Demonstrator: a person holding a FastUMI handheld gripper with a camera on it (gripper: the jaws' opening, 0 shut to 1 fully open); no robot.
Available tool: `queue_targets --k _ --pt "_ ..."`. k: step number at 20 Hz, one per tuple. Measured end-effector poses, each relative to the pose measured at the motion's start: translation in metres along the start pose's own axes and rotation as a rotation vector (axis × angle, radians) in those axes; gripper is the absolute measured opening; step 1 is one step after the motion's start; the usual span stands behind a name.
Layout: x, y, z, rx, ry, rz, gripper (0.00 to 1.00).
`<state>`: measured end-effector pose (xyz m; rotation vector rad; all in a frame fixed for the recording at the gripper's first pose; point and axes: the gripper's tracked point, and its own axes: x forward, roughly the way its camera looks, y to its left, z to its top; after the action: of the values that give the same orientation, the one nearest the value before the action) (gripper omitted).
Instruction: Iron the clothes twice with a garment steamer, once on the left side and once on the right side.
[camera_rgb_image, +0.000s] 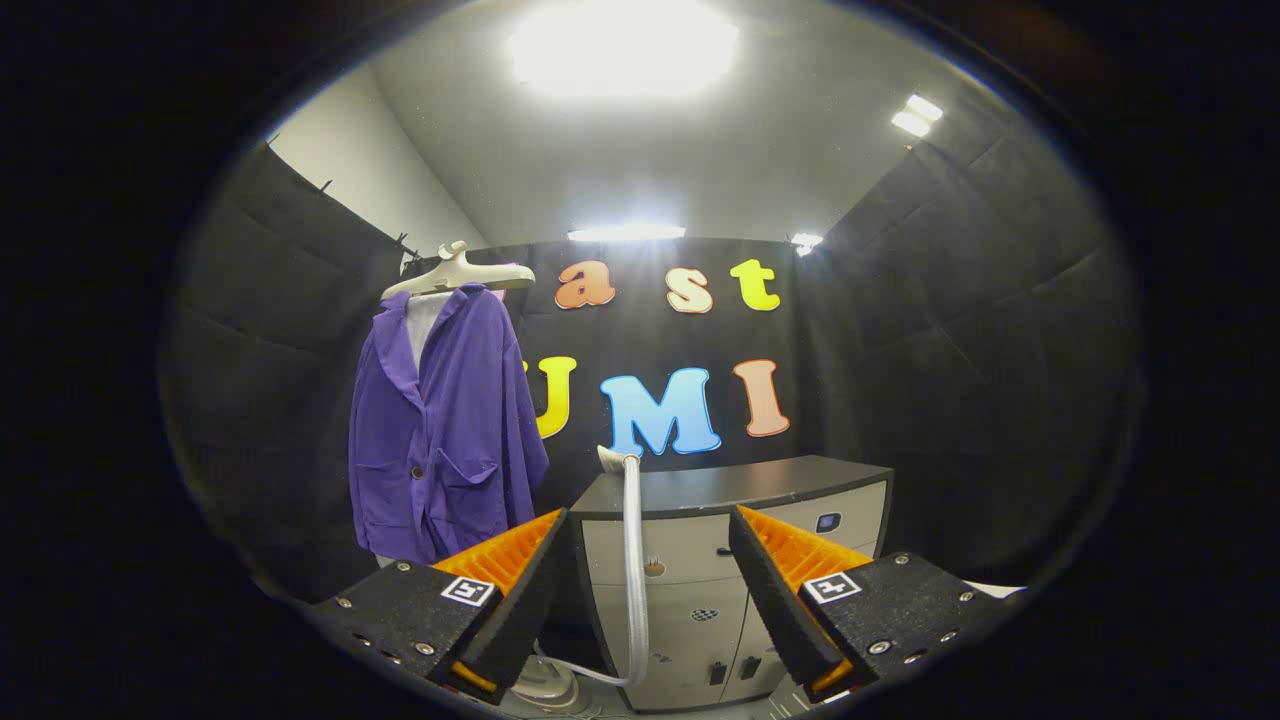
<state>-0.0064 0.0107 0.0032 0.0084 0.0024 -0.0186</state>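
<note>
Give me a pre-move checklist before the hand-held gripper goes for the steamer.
1. Hand-held gripper open, nothing between its fingers: ok.
2. Steamer hose ahead between the fingers, hanging down the cabinet front: ok.
3. Steamer head resting at the cabinet's top edge, not yet grasped: ok.
4. Purple jacket on its hanger, beyond the left finger: ok.
5. Steamer switched on: cannot tell.

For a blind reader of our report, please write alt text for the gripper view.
The open tool faces a grey cabinet, holding nothing. A steamer hose hangs down the cabinet's front, between the fingers. A purple jacket hangs on a white hanger beyond the left finger.
</note>
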Motion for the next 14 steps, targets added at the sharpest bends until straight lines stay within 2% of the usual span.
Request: queue_targets --k 8,14 --pt "0.012 0.015 0.016 0.007 -0.01 -0.018 0.96" --pt "0.046 0.042 0.04 -0.006 0.012 0.029 0.96"
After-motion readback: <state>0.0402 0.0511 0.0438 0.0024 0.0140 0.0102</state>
